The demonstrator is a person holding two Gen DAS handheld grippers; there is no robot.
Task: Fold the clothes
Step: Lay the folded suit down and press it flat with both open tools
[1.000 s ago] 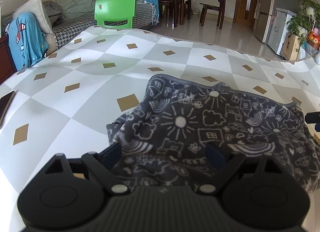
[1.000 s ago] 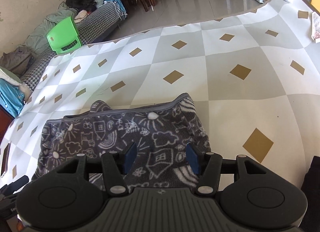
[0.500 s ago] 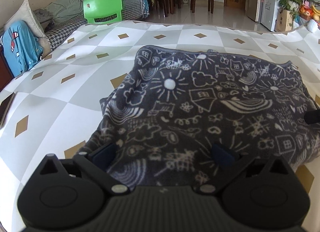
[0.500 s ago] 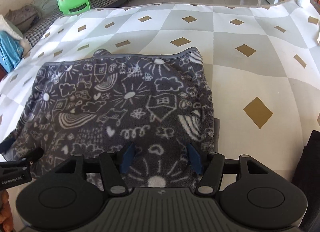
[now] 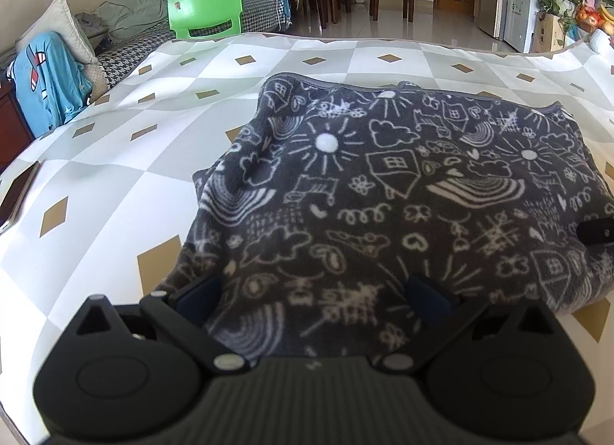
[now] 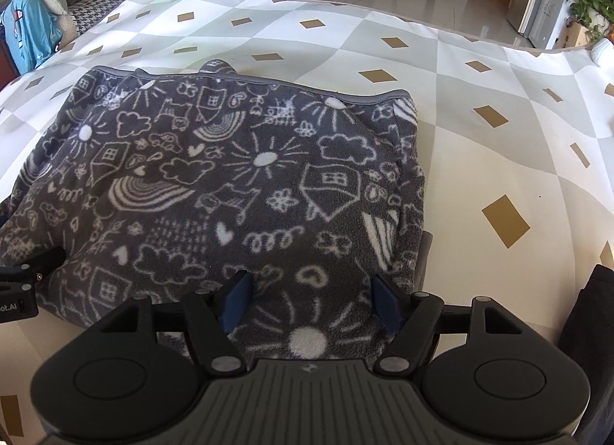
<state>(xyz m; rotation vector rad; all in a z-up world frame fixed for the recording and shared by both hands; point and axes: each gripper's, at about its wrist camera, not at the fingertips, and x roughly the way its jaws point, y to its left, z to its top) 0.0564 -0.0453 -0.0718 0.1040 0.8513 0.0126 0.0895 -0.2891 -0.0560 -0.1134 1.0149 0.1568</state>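
1. Phone [image 5: 17, 192] at the cloth-covered tabletop's [image 5: 115, 184] left edge shows only in the left wrist view.
2. Left gripper [image 5: 314, 291], jaws spread apart, hangs over the near left part of the grey doodle-print fleece garment [image 5: 403, 184], which lies folded near the tabletop's near edge.
3. Right gripper [image 6: 312, 301], jaws likewise apart, straddles the garment's [image 6: 238, 176] near right part.
4. Garment's right edge and a dark sleeve [image 6: 591, 330] appear only in the right wrist view.
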